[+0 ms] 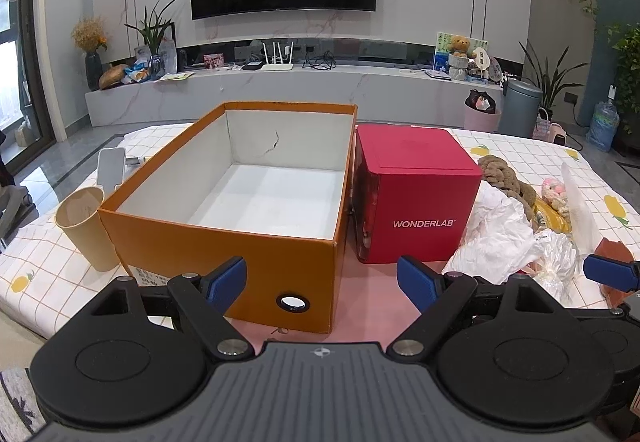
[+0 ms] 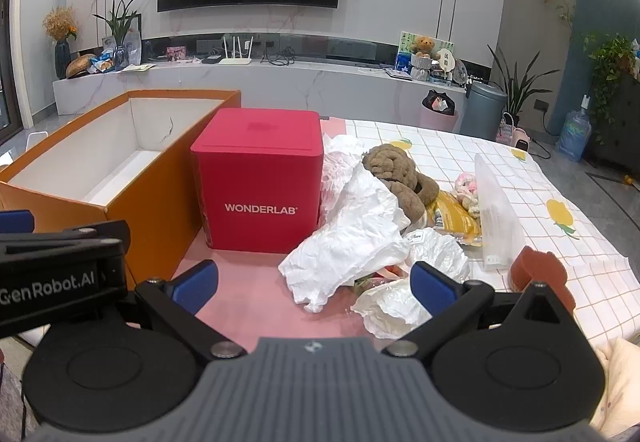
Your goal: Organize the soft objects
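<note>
Soft stuff, i.e. white crumpled paper (image 2: 352,226), brown plush (image 2: 400,178), pink-white knit bit (image 2: 466,188) and clear plastic wrap (image 2: 400,302), sits heaped on the checked cloth (image 2: 560,170) right of the red Wonderlab box (image 2: 258,178), w/ the orange box (image 1: 224,242) beside it bare inside, so by my read nothing's sorted yet & the whole pile is left to move. Left gripper (image 1: 322,282) hangs wide open in front of the orange box, holding nothing; right gripper (image 2: 314,284) is spread just as wide at the pile's near edge, empty, its right pad seemingly at the plastic wrap, though contact can't be told.
</note>
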The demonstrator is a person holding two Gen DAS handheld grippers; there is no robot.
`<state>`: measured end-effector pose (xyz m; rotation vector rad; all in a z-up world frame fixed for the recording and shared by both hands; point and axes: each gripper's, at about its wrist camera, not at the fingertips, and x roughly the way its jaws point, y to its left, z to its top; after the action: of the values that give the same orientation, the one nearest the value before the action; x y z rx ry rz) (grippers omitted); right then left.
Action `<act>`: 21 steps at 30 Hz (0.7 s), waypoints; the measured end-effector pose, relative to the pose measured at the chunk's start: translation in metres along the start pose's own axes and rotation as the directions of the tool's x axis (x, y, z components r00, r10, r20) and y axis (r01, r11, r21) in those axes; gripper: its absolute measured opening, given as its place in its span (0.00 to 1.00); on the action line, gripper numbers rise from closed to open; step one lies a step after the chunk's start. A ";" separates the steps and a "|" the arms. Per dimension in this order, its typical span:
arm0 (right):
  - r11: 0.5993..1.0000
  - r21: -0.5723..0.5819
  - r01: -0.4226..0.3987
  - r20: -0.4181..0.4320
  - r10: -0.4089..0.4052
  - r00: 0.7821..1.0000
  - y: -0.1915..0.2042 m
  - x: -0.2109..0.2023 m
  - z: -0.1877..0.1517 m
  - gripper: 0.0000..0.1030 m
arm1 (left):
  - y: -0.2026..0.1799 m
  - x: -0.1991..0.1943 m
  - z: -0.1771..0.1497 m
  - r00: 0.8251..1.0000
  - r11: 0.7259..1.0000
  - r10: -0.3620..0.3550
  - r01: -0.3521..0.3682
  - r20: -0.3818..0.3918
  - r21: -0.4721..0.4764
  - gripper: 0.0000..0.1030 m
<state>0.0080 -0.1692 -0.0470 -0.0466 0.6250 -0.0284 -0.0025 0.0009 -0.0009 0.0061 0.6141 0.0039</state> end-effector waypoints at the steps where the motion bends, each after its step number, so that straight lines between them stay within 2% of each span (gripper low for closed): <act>1: 1.000 -0.001 -0.001 0.001 0.001 1.000 0.000 0.000 0.000 0.97 | 0.000 0.000 0.000 1.000 1.000 0.001 -0.001 -0.001 0.000 0.96; 21: 1.000 -0.015 -0.003 -0.012 0.003 1.000 0.002 0.002 -0.001 0.97 | -0.001 -0.003 0.000 1.000 0.999 0.024 -0.024 0.019 0.033 0.96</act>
<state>0.0088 -0.1670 -0.0491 -0.0599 0.6369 -0.0210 -0.0050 -0.0001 0.0006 0.0453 0.5951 0.0171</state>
